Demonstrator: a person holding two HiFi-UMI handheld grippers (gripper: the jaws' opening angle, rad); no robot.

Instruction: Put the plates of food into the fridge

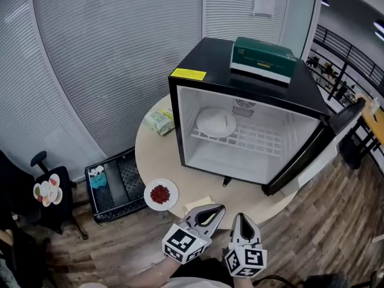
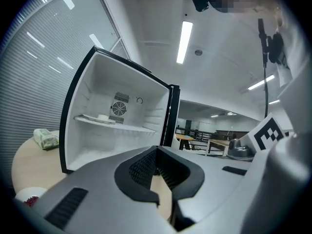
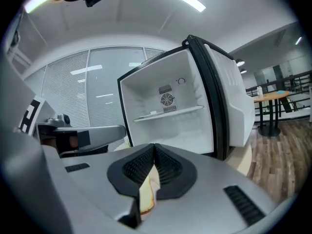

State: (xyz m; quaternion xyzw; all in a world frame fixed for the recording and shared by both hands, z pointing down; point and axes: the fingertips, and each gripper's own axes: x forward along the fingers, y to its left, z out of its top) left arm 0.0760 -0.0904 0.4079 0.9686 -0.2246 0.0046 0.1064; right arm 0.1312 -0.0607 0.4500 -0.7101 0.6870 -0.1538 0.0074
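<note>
A black mini fridge (image 1: pixel 207 59) stands on the round table (image 1: pixel 150 155) with its door (image 1: pixel 318 152) swung open to the right. A white covered plate (image 1: pixel 216 123) sits on the wire shelf inside, and it shows small in the left gripper view (image 2: pixel 95 117). A second white plate with red food (image 1: pixel 160 194) lies on the table's near edge, left of the fridge opening. My left gripper (image 1: pixel 218 209) is shut and empty just right of that plate. Beside it my right gripper (image 1: pixel 242 218) is shut too, with nothing between its fingers. Both point toward the fridge.
A green box (image 1: pixel 263 59) rests on top of the fridge. A green packet (image 1: pixel 159 122) lies on the table left of the fridge. On the floor at left stand a black crate (image 1: pixel 117 185) and a chair (image 1: pixel 48 192) with a plate on it.
</note>
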